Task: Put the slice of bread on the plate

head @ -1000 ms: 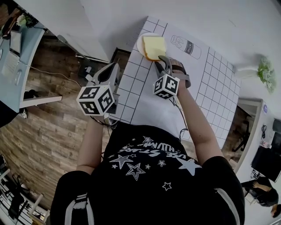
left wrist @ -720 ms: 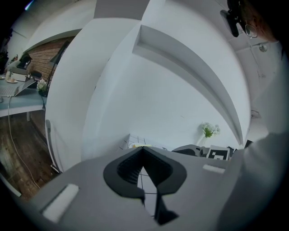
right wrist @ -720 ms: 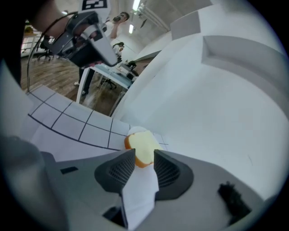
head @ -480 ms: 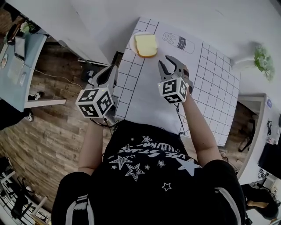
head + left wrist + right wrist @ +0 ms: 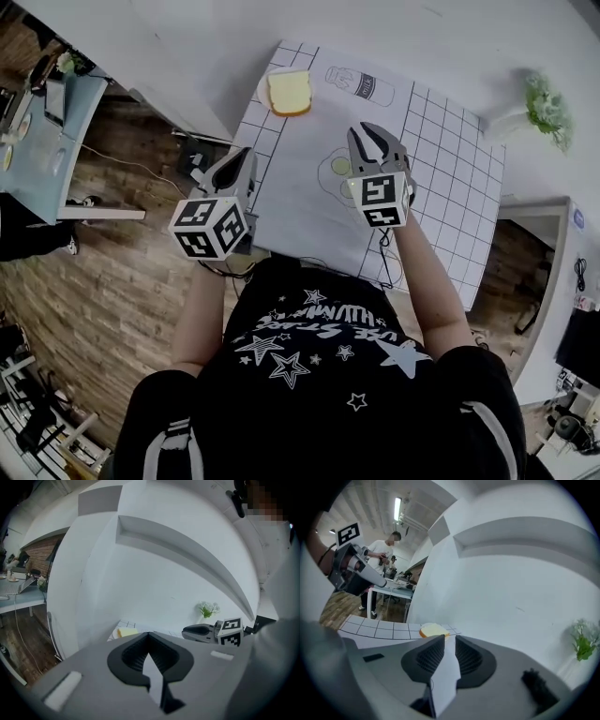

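Slice of bread (image 5: pixel 289 93): flat on plate (image 5: pixel 262 87), far-left corner of gridded table (image 5: pixel 448 150); near-square (no long axis discernible). Left gripper (image 5: pixel 239 165): jaws together, empty. Right gripper (image 5: pixel 373 141): jaws narrowly apart, just closing, empty.

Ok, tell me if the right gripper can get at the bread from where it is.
Probably yes. The right gripper, whose jaws have just been closing partway on nothing, hangs short of the bread on the plate, with only bare mat between them.
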Motion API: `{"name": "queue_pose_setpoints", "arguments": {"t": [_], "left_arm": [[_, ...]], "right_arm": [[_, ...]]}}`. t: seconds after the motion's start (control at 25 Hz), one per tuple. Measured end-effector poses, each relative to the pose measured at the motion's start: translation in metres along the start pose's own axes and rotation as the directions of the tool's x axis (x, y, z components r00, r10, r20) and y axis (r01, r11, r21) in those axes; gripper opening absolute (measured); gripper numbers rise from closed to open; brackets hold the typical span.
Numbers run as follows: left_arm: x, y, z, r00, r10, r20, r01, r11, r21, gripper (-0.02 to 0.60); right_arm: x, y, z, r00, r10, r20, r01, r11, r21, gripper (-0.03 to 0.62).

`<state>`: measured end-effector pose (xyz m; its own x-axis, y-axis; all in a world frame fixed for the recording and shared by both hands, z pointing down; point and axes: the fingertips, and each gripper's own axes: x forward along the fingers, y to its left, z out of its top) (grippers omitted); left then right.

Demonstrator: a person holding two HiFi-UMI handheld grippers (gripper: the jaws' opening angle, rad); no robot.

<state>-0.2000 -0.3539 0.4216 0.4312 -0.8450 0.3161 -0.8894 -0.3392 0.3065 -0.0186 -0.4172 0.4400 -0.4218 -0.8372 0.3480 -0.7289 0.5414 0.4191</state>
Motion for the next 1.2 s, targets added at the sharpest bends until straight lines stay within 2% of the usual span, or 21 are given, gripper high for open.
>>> {"name": "queue_pose_setpoints", "arguments": {"t": [0.24, 0.44, 0.68, 0.88, 1.08, 1.2], "left_arm": [[-0.012, -0.045, -0.019, 1.0, 0.023, -0.01, -0.023, 1.0, 0.016, 0.009], [-0.03, -0.086, -0.036, 0.999, 0.041, -0.004, -0.041, 0.999, 0.036, 0.009], [-0.064, -0.129, -0.066, 0.995, 0.1, 0.02, -0.1, 0.995, -0.006, 0.009], [-0.093, -0.171, -0.079, 0.989, 0.136, 0.057, -0.136, 0.991, -0.002, 0.009], [-0.117, -0.197, -0.093, 0.979, 0.191, 0.068, -0.188, 0.981, -0.047, 0.009], [-0.13, -0.209, -0.095, 0.976, 0.207, 0.071, -0.205, 0.978, -0.038, 0.009]], "right_arm": [[-0.041, -0.014, -0.017, 0.998, 0.035, 0.048, -0.04, 0.992, 0.118, 0.04], [-0.078, -0.023, -0.033, 0.996, 0.047, 0.072, -0.06, 0.982, 0.177, 0.023], [-0.128, -0.023, -0.052, 0.989, 0.077, 0.126, -0.107, 0.963, 0.246, 0.015], [-0.168, -0.025, -0.055, 0.972, 0.128, 0.197, -0.177, 0.95, 0.258, 0.015], [-0.193, -0.022, -0.069, 0.962, 0.176, 0.208, -0.231, 0.931, 0.281, 0.015], [-0.2, -0.018, -0.078, 0.959, 0.198, 0.202, -0.252, 0.922, 0.294, 0.015]]}}
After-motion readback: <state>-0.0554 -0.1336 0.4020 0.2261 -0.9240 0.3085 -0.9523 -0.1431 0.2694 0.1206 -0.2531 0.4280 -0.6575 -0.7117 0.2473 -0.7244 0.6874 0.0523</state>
